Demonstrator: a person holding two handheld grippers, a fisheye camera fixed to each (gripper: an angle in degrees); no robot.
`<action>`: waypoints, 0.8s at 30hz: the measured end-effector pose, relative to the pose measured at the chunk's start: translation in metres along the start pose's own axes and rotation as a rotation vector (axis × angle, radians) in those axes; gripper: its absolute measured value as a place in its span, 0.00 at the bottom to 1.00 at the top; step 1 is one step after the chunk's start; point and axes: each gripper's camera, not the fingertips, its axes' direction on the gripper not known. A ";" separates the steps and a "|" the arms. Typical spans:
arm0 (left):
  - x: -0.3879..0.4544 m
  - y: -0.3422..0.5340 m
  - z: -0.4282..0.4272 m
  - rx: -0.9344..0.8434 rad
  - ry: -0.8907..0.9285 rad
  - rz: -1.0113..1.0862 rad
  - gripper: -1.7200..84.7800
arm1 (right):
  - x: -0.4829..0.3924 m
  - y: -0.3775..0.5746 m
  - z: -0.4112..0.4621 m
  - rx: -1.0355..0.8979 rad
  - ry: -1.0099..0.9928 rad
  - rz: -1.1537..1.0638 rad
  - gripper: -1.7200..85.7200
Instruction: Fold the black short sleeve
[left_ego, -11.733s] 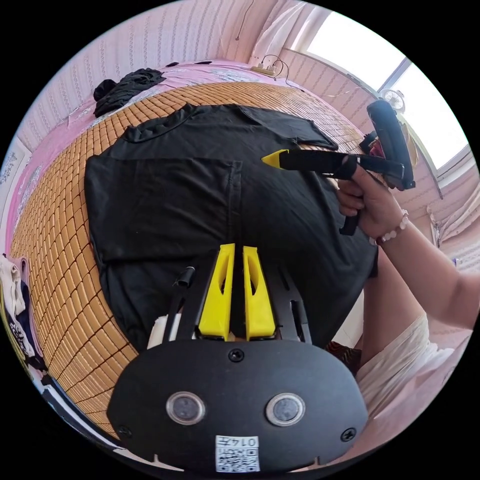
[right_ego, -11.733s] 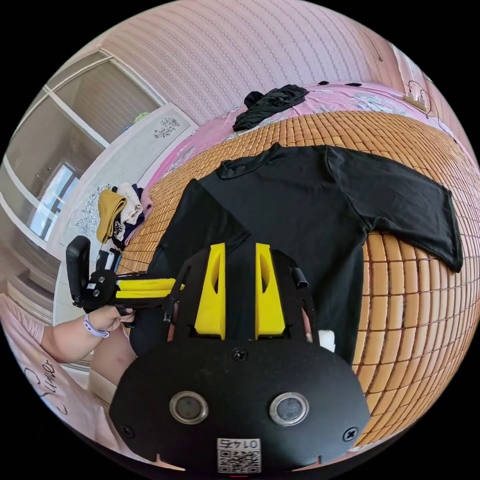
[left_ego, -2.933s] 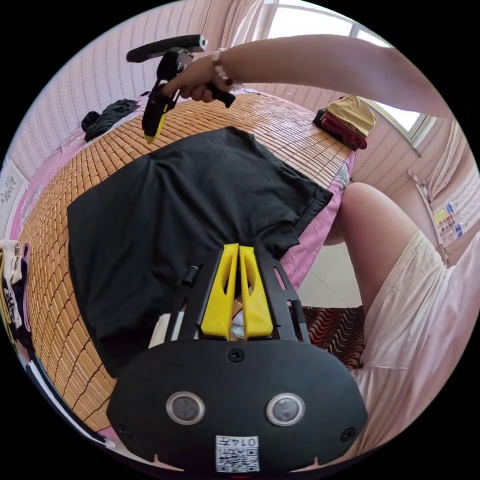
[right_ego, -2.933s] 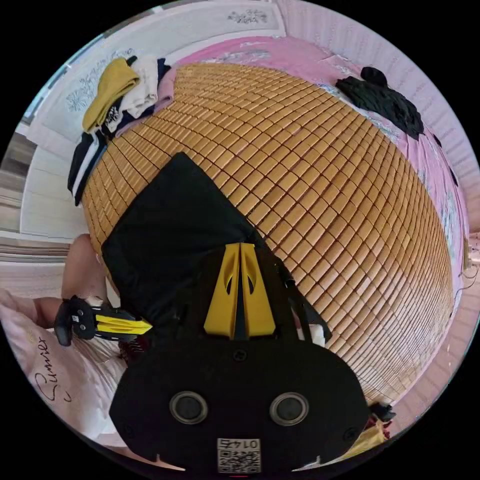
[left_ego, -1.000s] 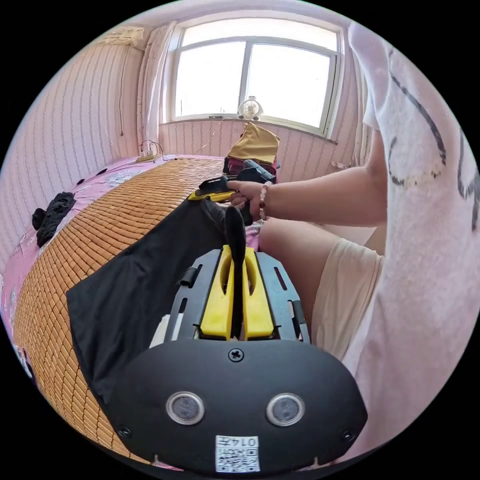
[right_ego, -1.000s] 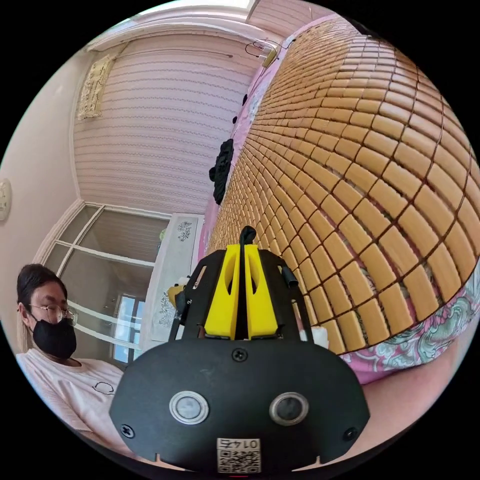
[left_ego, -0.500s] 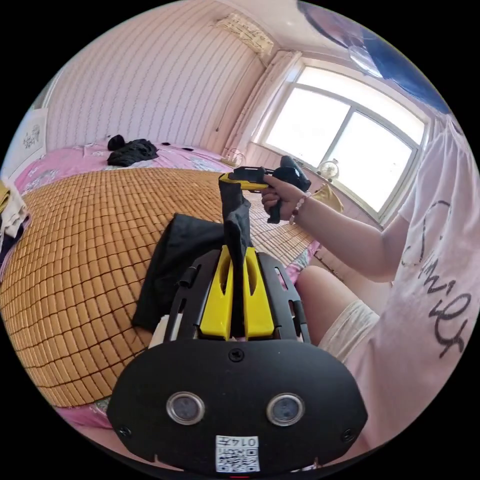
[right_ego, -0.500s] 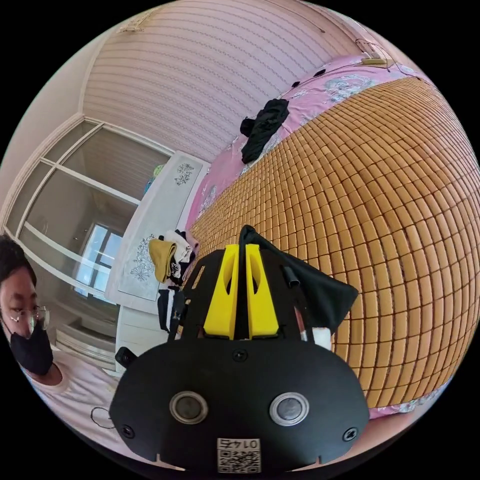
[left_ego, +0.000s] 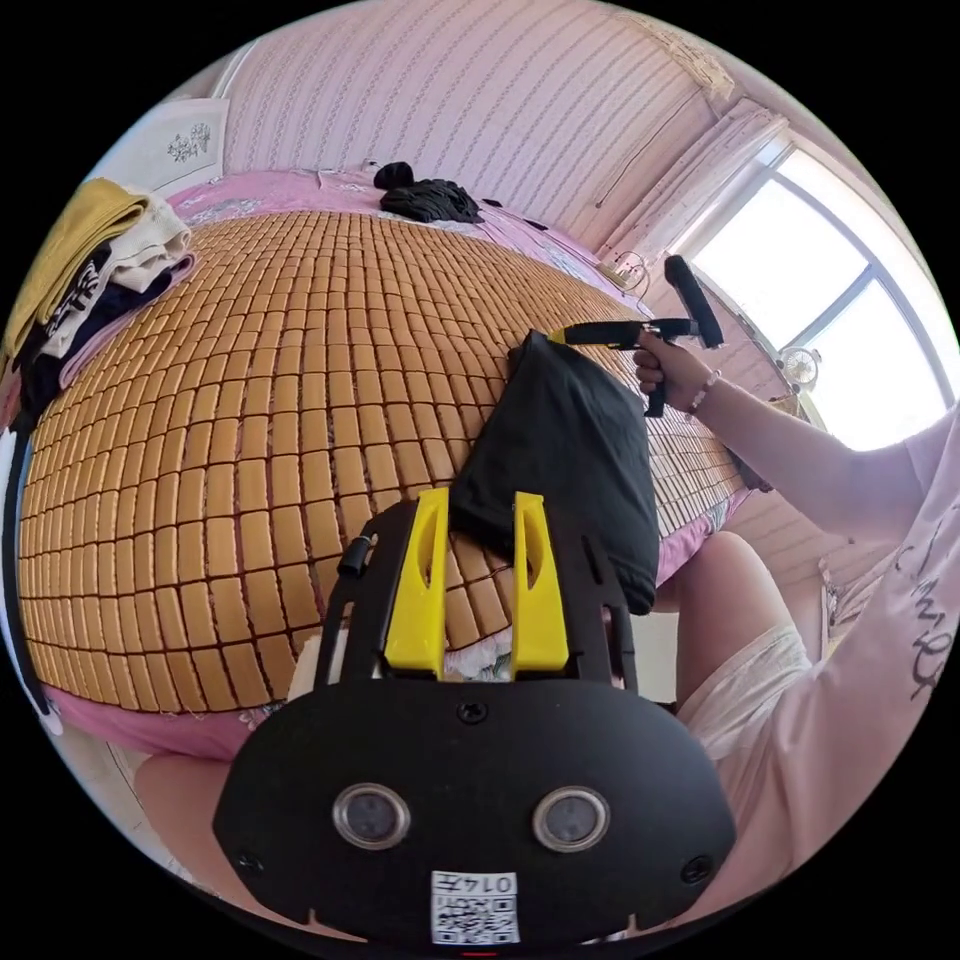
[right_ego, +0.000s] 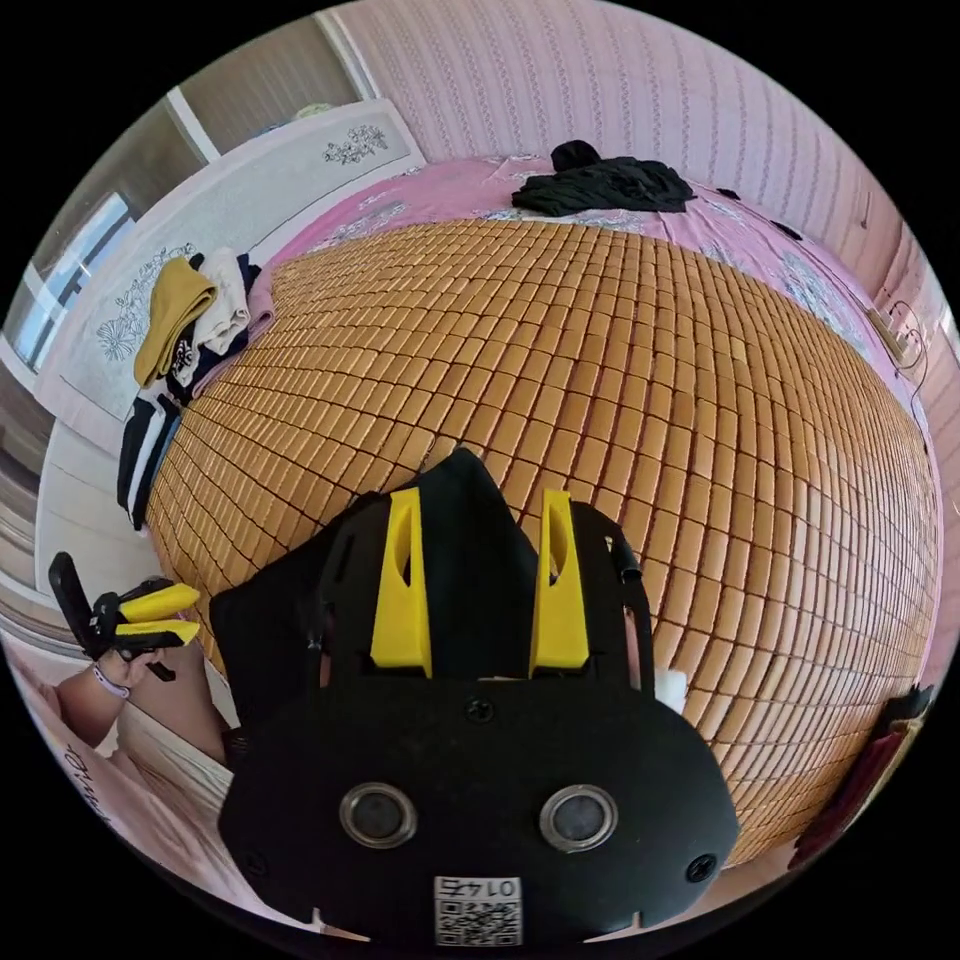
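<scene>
Both our grippers have let go: the left gripper (left_ego: 475, 520) and right gripper (right_ego: 478, 555) gape wide, empty. Our folded black short sleeve (left_ego: 570, 450) rests on the bamboo mat (left_ego: 250, 400).

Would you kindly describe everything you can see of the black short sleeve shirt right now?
The black short sleeve shirt is plain, matte, soft-looking cloth, folded into a compact, roughly rectangular bundle with no sleeves or collar showing. It lies on the woven bamboo mat near the bed's edge, its near end drooping over the side. The left gripper is open with its fingers straddling one corner; the right gripper is open over the opposite end. Neither clamps the cloth.
</scene>
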 end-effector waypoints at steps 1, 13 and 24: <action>0.004 -0.003 0.003 -0.009 0.003 0.018 0.15 | -0.007 -0.003 0.010 -0.061 -0.006 -0.044 0.20; 0.045 0.016 0.023 -0.117 -0.105 0.145 0.07 | -0.045 0.076 -0.042 0.183 -0.210 -0.180 0.04; 0.134 0.032 -0.082 0.142 -0.069 0.593 0.06 | -0.058 0.263 -0.186 0.566 -0.161 0.047 0.04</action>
